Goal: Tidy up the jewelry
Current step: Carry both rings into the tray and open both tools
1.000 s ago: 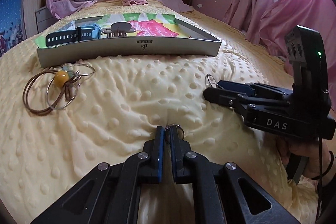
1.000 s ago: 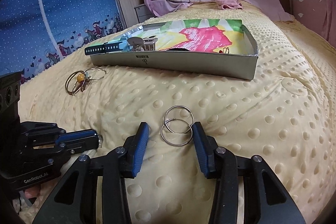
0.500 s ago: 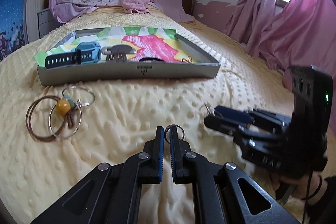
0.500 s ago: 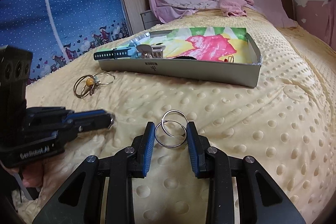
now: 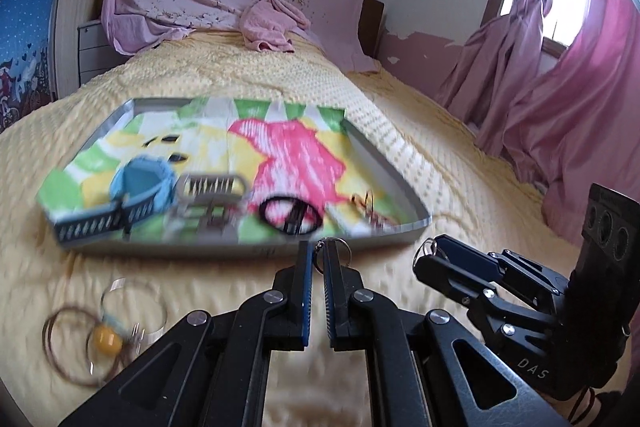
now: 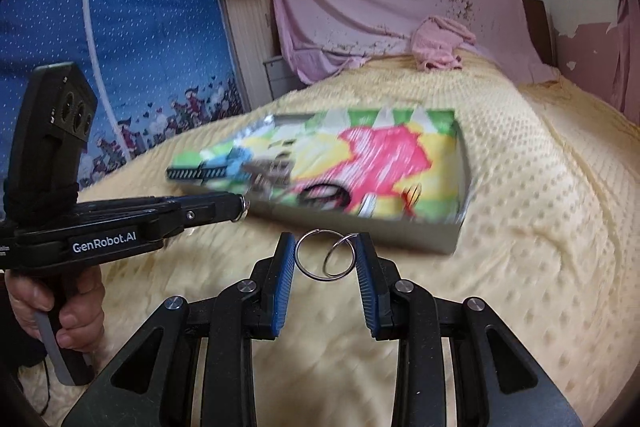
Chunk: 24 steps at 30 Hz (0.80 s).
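My left gripper (image 5: pixel 316 259) is shut on a small silver ring (image 5: pixel 334 247) and holds it in the air just before the tray's (image 5: pixel 396 183) near wall. My right gripper (image 6: pixel 325 259) is shut on a pair of linked silver hoops (image 6: pixel 325 261) and holds them above the yellow blanket, near the tray (image 6: pixel 462 223). The tray holds a blue watch (image 5: pixel 140 187), a silver clasp piece (image 5: pixel 210 187), a black hair tie (image 5: pixel 290 213) and small earrings (image 5: pixel 366 201).
A brown cord with a yellow bead (image 5: pixel 105 341) and silver hoops (image 5: pixel 134 303) lies on the blanket at the lower left. A pink cloth (image 5: pixel 268 27) lies at the bed's head. Pink curtains (image 5: pixel 560 107) hang at the right.
Both grippers have risen off the blanket with their rings and moved forward toward the tray. The right gripper closed on the linked hoops and lifted them.
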{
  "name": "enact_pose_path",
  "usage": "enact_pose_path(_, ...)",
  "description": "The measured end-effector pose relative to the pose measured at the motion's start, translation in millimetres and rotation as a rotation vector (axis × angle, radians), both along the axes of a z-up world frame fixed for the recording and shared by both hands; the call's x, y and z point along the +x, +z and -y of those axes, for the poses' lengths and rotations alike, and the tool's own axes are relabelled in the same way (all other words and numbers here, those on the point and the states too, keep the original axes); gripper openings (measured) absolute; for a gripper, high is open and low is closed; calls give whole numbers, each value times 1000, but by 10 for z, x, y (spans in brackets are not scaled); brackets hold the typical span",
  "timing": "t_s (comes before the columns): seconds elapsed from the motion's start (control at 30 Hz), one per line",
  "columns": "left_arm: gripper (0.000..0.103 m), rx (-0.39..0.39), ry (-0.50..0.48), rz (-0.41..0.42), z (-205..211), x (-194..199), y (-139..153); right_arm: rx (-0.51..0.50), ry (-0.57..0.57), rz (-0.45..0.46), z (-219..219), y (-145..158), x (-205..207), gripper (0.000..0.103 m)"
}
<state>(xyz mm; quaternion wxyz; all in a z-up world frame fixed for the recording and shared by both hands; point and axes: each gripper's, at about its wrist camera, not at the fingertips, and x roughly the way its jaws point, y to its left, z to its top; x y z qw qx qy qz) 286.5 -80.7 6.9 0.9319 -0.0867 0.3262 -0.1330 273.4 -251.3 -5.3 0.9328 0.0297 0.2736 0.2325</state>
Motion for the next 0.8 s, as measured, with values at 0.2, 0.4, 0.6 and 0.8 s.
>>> enact_pose_path(0.2, 6, -11, 1, -22, 65, 433, -28, 12, -65, 19, 169, 128, 450, 27)
enact_pose_path(0.4, 6, -19, 7, -86, 52, 685, -183, -35, -87, -23, 125, 22, 778, 27)
enact_pose_path(0.6, 6, 13, 10, -99, 100, 705, -282, -71, -97, -52, 66, -94, 829, 27)
enact_pose_path(0.8, 6, 16, 9, -98, 106, 707, -284, -89, -98, -56, 39, -116, 825, 27)
